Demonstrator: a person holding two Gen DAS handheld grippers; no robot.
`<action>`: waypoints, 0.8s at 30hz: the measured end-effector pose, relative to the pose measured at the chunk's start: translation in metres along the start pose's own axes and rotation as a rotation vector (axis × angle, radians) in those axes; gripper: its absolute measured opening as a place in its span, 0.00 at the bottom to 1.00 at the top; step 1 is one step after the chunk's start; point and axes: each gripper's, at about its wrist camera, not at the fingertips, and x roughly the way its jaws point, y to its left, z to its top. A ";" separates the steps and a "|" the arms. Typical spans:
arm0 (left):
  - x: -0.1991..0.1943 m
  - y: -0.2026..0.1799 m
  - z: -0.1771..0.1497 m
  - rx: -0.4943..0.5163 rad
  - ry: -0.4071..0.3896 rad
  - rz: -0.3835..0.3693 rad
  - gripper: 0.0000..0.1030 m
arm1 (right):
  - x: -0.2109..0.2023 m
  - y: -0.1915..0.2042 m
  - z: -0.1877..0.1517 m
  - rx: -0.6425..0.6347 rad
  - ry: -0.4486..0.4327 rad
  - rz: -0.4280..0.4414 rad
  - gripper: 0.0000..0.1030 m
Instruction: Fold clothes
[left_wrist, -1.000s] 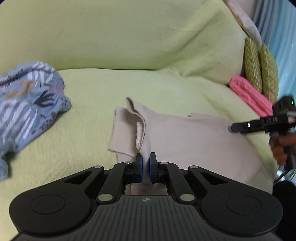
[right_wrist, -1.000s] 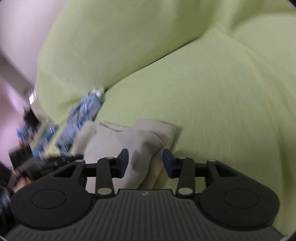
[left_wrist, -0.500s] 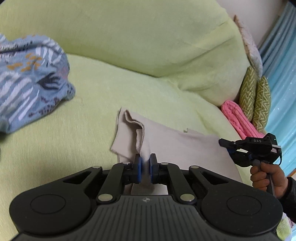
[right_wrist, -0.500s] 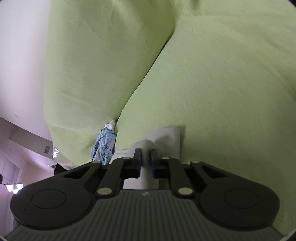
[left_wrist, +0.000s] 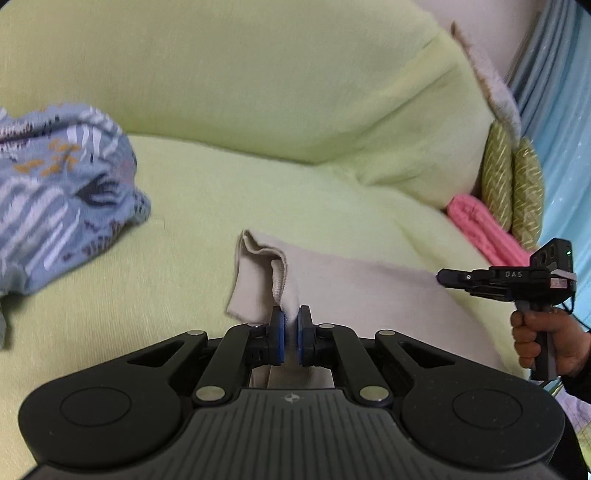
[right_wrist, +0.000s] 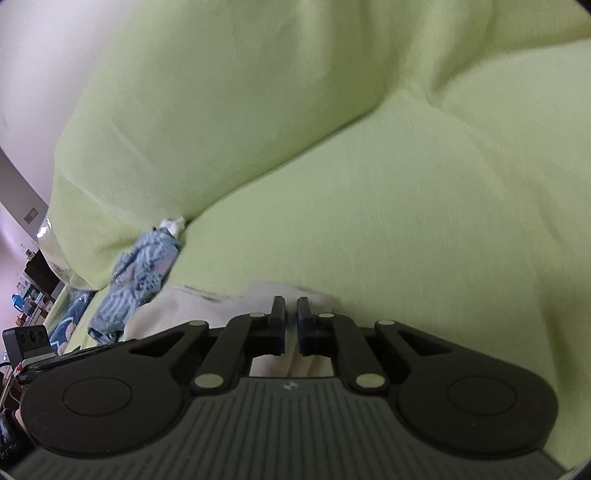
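From the left wrist, the left gripper (left_wrist: 290, 320) is pinched tight on a raised hem fold of the beige cloth (left_wrist: 354, 291), which rises straight from its blue pads (left_wrist: 279, 334) and spreads away to the right across the green sofa (left_wrist: 229, 206). At that cloth's far right edge the right gripper (left_wrist: 443, 276) is seen side-on, black, carried by a hand (left_wrist: 539, 343); its tips meet the cloth's corner. A blue patterned garment (left_wrist: 59, 195) lies crumpled well to the left, apart from the cloth. Against the right end sit a pink towel (left_wrist: 480, 229) and two green cushions (left_wrist: 513, 184). From the right wrist, the right gripper (right_wrist: 291, 314) has just been closing and its jaws now stand nearly together on a bunched bit of the beige cloth (right_wrist: 173, 314), which lies directly under and between them. The blue garment (right_wrist: 136, 280) lies beyond, to the left, by the sofa's (right_wrist: 369, 206) seat crease.
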 end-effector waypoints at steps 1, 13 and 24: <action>0.000 0.001 0.001 -0.003 0.006 -0.003 0.07 | 0.001 -0.001 0.002 0.007 -0.004 0.010 0.07; 0.016 0.032 0.040 -0.083 0.037 -0.045 0.26 | -0.001 -0.007 -0.009 0.078 0.010 0.033 0.29; 0.027 0.023 0.044 0.035 0.033 -0.024 0.00 | 0.005 -0.009 -0.013 0.111 0.011 0.048 0.06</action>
